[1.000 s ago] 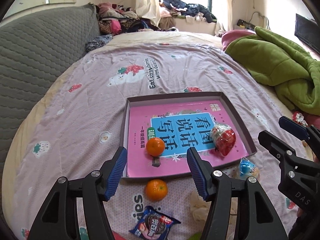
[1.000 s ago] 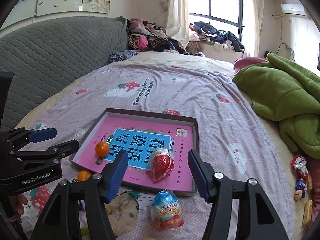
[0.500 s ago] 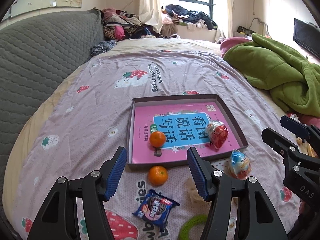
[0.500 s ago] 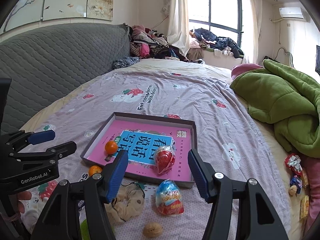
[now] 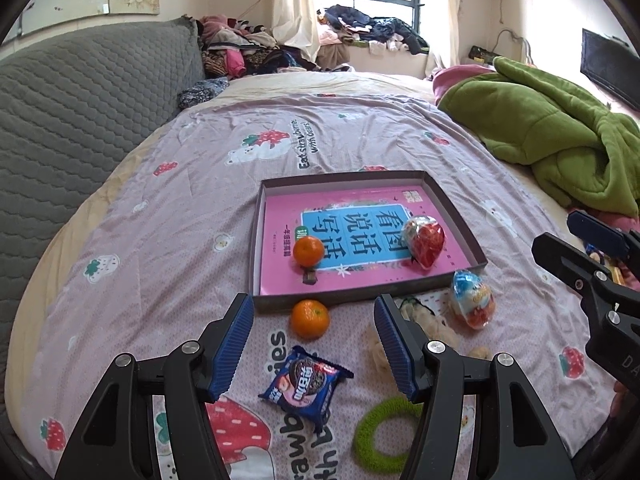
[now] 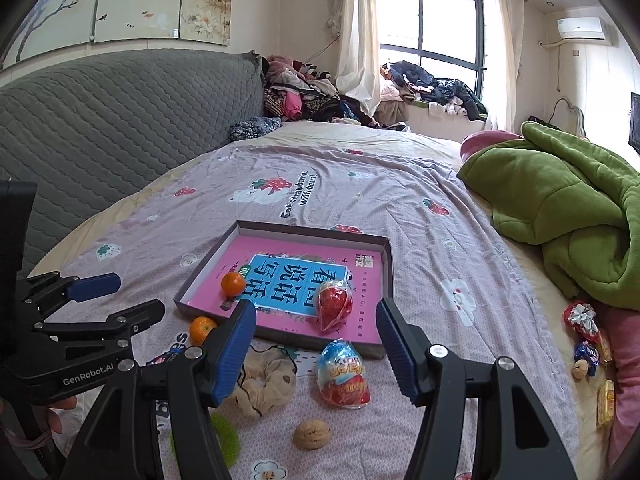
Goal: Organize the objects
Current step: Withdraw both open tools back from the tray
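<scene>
On the bed (image 5: 168, 264), the left gripper (image 5: 314, 350) hangs with its blue-padded jaws apart and nothing between them. Ahead of it, near the middle of the left wrist view, a loose orange (image 5: 310, 319) lies on the bedspread just outside the near wall of the shallow tray (image 5: 452, 204), and a blue cookie packet (image 5: 305, 386) lies nearer the camera. A second orange (image 5: 308, 251) sits inside the tray on the pink book (image 5: 360, 236), with a red wrapped egg (image 5: 425, 239) further right on the same book. A green ring (image 5: 384, 434) lies on the bedspread at lower right. A blue wrapped egg (image 6: 345, 374) lies just outside the tray, framed by the right gripper (image 6: 316, 346), whose jaws also stand apart and empty. A walnut (image 6: 311, 434) lies nearer the camera, a beige scrunchie (image 6: 264, 384) to its left.
</scene>
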`<state>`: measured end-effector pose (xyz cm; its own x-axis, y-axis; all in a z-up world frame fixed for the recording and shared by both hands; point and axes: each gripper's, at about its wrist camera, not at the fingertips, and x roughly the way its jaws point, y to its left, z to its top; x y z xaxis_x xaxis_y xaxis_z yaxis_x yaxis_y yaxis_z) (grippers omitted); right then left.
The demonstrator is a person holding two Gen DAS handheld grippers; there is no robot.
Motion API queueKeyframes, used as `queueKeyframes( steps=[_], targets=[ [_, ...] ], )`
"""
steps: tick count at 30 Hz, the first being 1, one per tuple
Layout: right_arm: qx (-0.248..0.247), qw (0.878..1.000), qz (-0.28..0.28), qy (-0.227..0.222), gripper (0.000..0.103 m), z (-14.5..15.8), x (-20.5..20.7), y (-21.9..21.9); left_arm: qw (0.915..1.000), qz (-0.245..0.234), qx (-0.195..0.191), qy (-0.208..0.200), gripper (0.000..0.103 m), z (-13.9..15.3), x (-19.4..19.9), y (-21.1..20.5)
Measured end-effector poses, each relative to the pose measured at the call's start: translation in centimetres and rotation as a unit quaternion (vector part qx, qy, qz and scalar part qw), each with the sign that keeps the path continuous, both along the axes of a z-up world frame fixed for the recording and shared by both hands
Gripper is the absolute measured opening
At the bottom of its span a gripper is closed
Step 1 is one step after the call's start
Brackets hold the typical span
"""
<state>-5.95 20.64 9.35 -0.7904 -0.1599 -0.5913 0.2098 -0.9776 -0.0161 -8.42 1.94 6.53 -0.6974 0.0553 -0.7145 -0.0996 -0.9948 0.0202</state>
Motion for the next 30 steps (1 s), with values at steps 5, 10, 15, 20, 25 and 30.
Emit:
queueKeyframes(
  steps=[5, 10, 15, 20, 25, 30],
  targets=[
    [0.0, 1.0, -0.001, -0.002, 0.062, -0.2, 0.7, 0.1, 1.0, -0.007, -0.001, -0.004, 0.064, -0.4, 1.0, 0.1],
    [0.003, 1.0, -0.003, -0.01, 0.062, -1.0, 1.5, 0.2, 0.9999, -0.011, 0.003, -0.008, 0.064, -0.9, 2.0, 0.2],
    [0.008, 1.0, -0.004, -0.018, 0.062, -2.0, 2.3, 0.2, 0.9998, -0.016, 0.004, -0.013, 0.064, -1.7, 3.1, 0.2],
    [0.007, 1.0, -0.007, -0.024, 0.062, -2.7, 3.0, 0.6, 0.9997, -0.022, 0.004, -0.012, 0.064, -2.0, 4.2, 0.2],
    [0.002, 1.0, -0.01, -0.022, 0.062, -2.9, 3.5, 0.8, 0.9996, -0.022, 0.008, -0.014, 0.064, -2.4, 5.0, 0.1],
    [0.002, 1.0, -0.011, -0.022, 0.062, -3.1, 4.1, 1.0, 0.9992, -0.025, 0.018, -0.023, 0.064, -3.1, 5.6, 0.1]
  ],
)
